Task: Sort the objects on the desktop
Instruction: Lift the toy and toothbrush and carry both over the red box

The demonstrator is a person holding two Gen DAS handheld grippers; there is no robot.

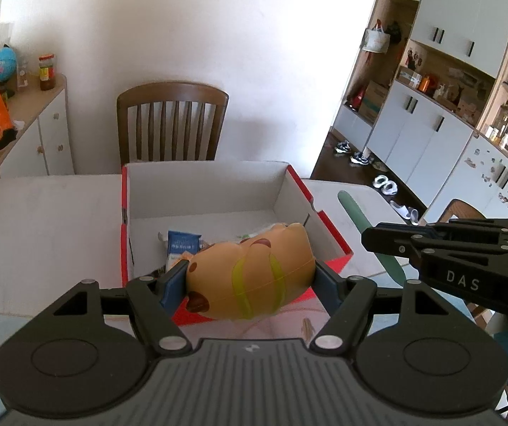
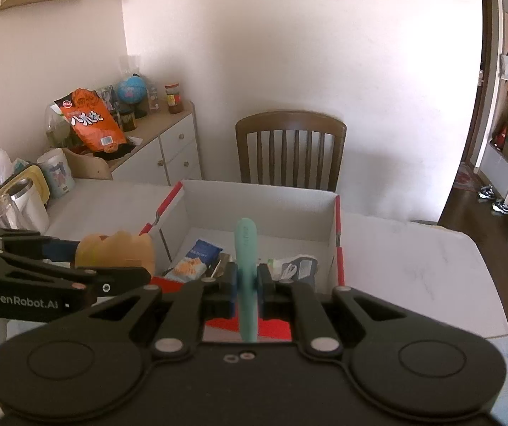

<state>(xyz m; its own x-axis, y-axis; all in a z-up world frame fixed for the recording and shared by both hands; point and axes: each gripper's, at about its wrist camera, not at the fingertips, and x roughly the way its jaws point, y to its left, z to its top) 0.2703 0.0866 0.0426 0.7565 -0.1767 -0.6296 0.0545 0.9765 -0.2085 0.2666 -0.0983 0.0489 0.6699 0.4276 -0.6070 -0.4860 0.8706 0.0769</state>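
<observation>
Left wrist view: right gripper [image 1: 372,238] reads "DAS", gripping green stick [image 1: 353,213].

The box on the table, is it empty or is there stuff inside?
Not empty. The open box already holds a blue snack packet and a grey-and-white packet on its floor.

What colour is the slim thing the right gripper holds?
Pale teal-green stick, clearest in the right wrist view, clamped in the right gripper.
</observation>
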